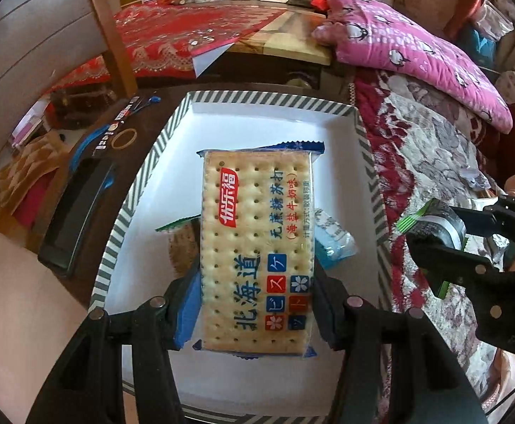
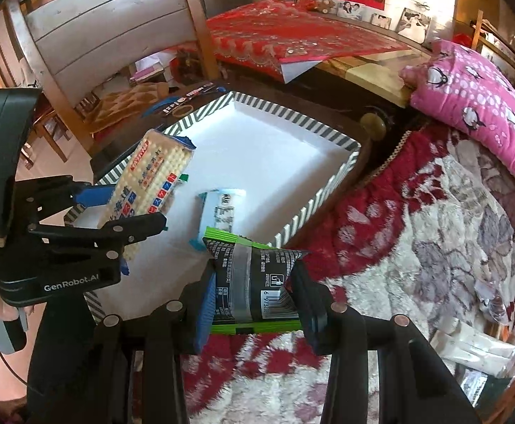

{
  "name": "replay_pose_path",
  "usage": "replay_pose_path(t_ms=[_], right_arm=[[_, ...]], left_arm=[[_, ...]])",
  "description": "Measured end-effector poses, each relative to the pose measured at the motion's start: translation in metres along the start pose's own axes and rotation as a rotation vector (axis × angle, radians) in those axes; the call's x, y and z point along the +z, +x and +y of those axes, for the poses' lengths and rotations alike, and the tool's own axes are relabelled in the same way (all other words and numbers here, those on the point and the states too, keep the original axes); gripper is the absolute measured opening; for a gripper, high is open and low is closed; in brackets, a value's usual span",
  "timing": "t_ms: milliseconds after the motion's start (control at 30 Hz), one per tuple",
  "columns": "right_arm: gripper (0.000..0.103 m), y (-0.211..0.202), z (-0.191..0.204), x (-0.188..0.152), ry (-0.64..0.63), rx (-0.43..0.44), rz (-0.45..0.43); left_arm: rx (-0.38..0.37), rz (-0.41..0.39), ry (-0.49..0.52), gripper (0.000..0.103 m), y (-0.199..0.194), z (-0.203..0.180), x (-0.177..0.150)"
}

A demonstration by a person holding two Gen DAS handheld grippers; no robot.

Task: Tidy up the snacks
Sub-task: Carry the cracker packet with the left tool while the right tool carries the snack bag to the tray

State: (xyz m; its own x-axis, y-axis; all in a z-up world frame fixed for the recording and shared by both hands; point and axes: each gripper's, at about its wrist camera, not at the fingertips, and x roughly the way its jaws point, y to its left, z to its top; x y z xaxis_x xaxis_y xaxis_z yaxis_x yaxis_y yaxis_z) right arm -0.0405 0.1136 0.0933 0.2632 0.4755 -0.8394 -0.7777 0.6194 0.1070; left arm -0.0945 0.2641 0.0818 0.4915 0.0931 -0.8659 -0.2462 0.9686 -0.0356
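Holding the flat cracker packet (image 1: 257,247) over the striped white tray (image 1: 144,183), the left gripper (image 1: 257,314) fingers squeeze its edges. It looks light and breakable. The right gripper (image 2: 253,304) fingers pinch a soft black-and-green snack packet (image 2: 253,282) beside the tray.

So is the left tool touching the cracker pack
Touching. The left wrist view shows the left tool with both pads pressed against the long sides of the cracker pack, holding it above the striped tray.
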Motion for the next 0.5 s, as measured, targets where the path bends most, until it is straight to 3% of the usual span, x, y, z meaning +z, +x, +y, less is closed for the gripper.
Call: replay_pose_path(t_ms=[500], right_arm=[[0.044,0.032,0.040,0.007,-0.062,0.094,0.059]], left_arm=[[0.046,0.059,-0.058,0.054,0.010,0.034,-0.020]])
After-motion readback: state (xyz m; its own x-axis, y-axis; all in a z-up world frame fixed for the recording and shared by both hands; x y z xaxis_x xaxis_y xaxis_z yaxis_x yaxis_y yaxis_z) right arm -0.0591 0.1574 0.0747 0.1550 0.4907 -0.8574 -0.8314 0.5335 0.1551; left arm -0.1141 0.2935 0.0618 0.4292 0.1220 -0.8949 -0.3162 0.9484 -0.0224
